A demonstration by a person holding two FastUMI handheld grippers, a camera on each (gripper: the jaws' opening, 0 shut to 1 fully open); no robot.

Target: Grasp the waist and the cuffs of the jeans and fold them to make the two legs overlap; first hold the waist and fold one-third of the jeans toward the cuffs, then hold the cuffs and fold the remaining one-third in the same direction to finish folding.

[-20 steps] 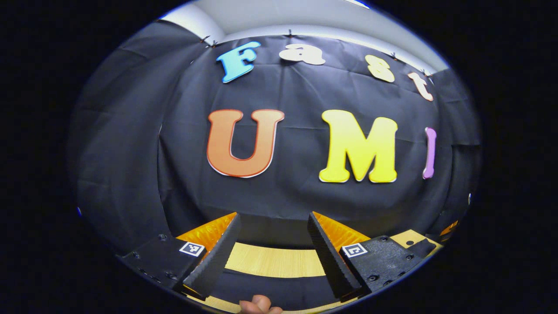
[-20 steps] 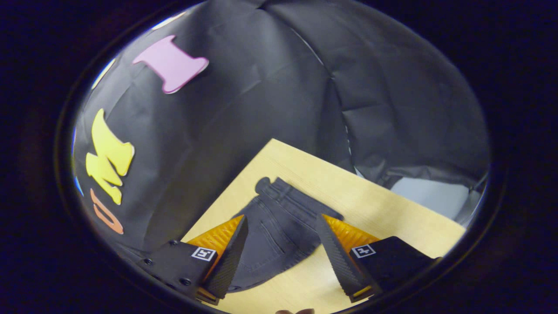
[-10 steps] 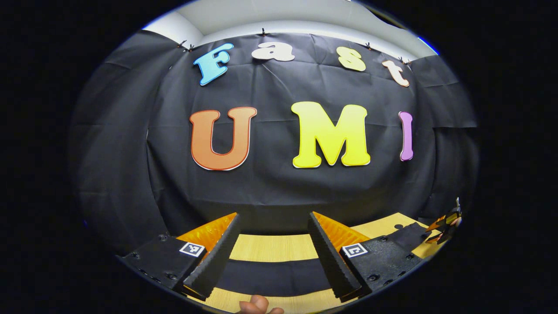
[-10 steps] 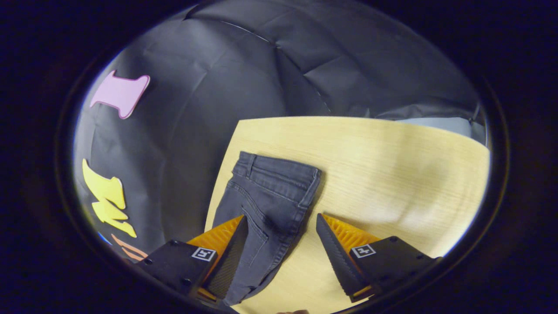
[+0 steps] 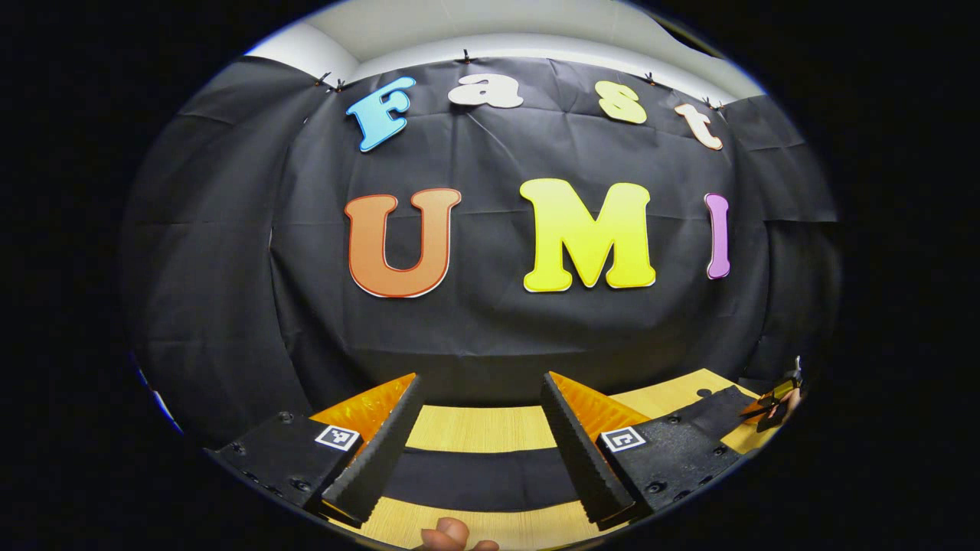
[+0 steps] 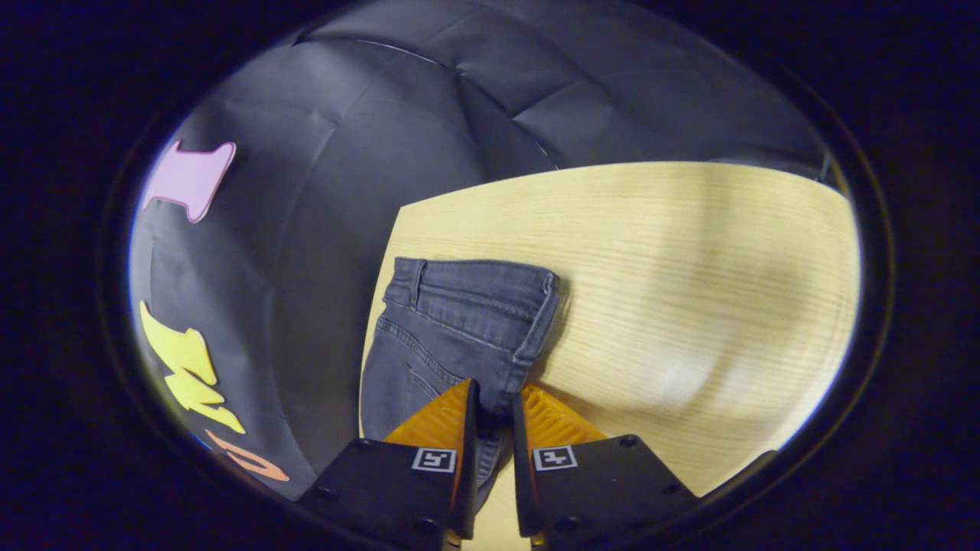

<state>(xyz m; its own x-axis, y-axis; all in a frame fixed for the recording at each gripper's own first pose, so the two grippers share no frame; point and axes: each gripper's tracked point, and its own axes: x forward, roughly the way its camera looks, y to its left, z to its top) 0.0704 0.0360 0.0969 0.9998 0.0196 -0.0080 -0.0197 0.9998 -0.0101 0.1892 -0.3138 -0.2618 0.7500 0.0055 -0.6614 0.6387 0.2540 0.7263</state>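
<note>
Booth wall [image 5: 490, 321]: black cloth that hangs behind the table in both views.
Table [image 6: 689, 268]: pale wood, with its far and left edges against the cloth in the right gripper view; in the left gripper view it shows as light strips [image 5: 478, 428] between the fingers.
Jeans [image 6: 459, 314]: dark grey denim, lying flat near the table's left edge in the right gripper view, waistband at the far end; in the left gripper view a dark band [image 5: 482, 478] crosses the table between the fingers.
Left gripper [image 5: 475, 444]: fingers spread wide with nothing between them, held above the dark band.
Right gripper [image 6: 494, 417]: fingers drawn close together, pinching the jeans' edge below the waistband.
Fingertip [image 5: 452, 534]: a person's, at the bottom edge of the left gripper view.
</note>
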